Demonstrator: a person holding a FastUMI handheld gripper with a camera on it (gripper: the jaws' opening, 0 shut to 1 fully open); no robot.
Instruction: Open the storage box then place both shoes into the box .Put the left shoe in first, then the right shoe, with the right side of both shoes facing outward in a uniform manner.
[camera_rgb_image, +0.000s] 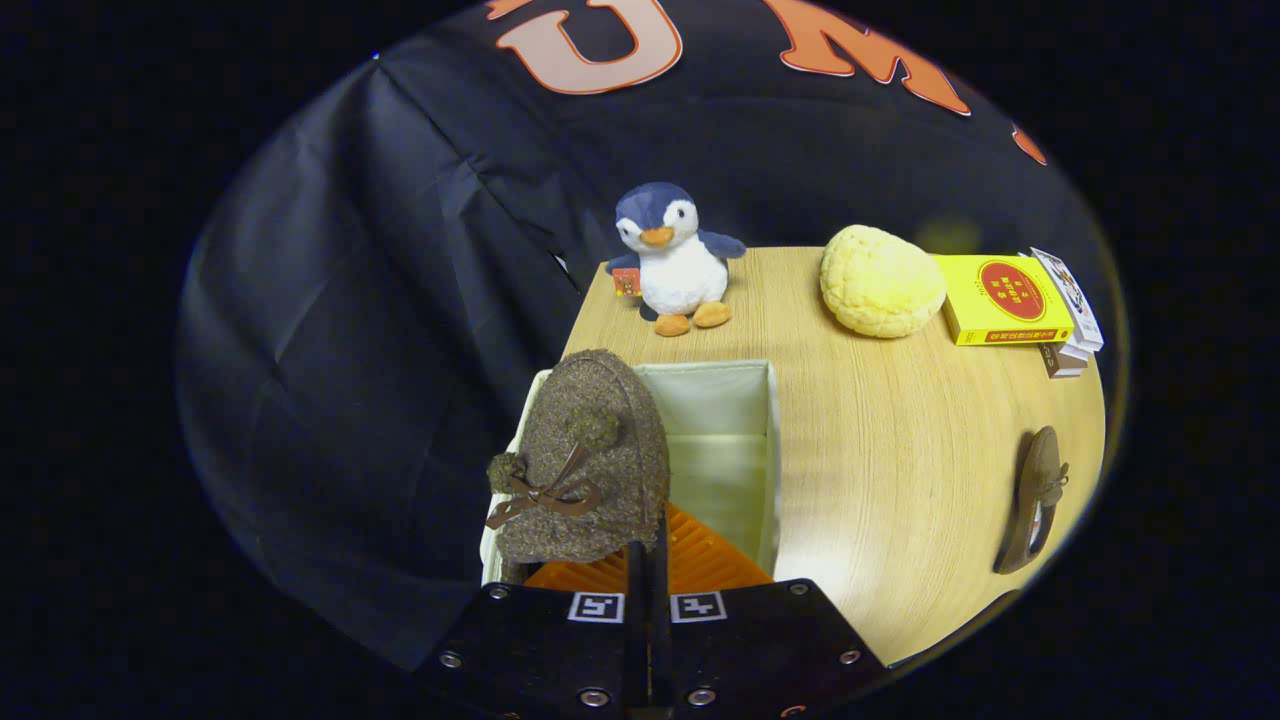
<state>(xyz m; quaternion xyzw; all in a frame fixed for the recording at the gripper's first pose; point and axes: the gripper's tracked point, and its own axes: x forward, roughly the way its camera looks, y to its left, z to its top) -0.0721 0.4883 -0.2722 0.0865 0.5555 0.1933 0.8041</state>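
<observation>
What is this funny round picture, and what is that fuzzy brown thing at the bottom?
The picture comes from a small camera that rides on a hand-held gripper, a tool with two fingers that a person carries. The lens bends everything, so the picture looks round. The fingers are closed together at the bottom, and they seem to pinch the fuzzy brown shoe, the one with a bow and pom-poms. It hangs over an open pale fabric storage box on a wooden table. The second brown shoe lies on its side farther off on the table. Beyond the box sit a plush penguin, a yellow bun-shaped toy and a yellow box on a small stack of other boxes. The job is to put both shoes into the storage box.
</observation>
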